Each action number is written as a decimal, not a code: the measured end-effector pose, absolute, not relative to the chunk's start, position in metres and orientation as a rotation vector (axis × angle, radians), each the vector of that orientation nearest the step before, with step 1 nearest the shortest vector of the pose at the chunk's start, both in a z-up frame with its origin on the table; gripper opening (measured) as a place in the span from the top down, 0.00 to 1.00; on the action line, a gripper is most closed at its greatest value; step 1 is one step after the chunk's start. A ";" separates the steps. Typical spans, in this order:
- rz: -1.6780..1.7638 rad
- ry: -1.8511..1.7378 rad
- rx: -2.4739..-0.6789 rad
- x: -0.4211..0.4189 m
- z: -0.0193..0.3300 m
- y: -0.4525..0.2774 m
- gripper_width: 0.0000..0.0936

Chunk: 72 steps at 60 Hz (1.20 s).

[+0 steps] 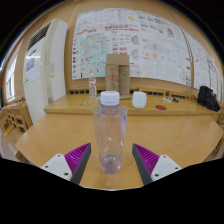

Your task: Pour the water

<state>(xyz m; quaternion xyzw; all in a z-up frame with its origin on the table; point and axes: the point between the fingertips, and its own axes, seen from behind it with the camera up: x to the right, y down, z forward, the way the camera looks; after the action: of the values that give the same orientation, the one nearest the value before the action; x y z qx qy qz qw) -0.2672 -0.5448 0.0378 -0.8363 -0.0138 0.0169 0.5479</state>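
- Tongs (110, 165): released; two fingers with magenta pads (78, 155) spread wide, one to each side of the bottle, a clear gap at either side.
- Bottle (109, 135): clear plastic, white cap, upright on the table, standing between the fingers on its own base.
- Table (50, 140): light wood, carries the bottle.
- Second table (70, 103): beyond the first, against the wall.
- Cardboard box (118, 73): upright on the far table, directly behind the bottle.
- Small bottle (93, 90): clear, just beside the box.
- White cup (139, 99): on the box's other side.
- Dark bag (208, 98): at the far table's end.
- Wall posters (130, 40): large printed sheets above the far table.
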 end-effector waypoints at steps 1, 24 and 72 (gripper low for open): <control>0.038 -0.031 -1.977 -0.269 0.038 -0.539 0.09; -0.019 -0.040 -1.875 -0.277 0.039 -0.495 0.56; 1.182 0.284 -1.422 -0.335 0.346 -0.304 0.70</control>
<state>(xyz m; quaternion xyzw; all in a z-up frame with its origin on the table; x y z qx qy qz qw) -0.3351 -0.3037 0.3457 -0.6116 0.1221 0.5087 0.5935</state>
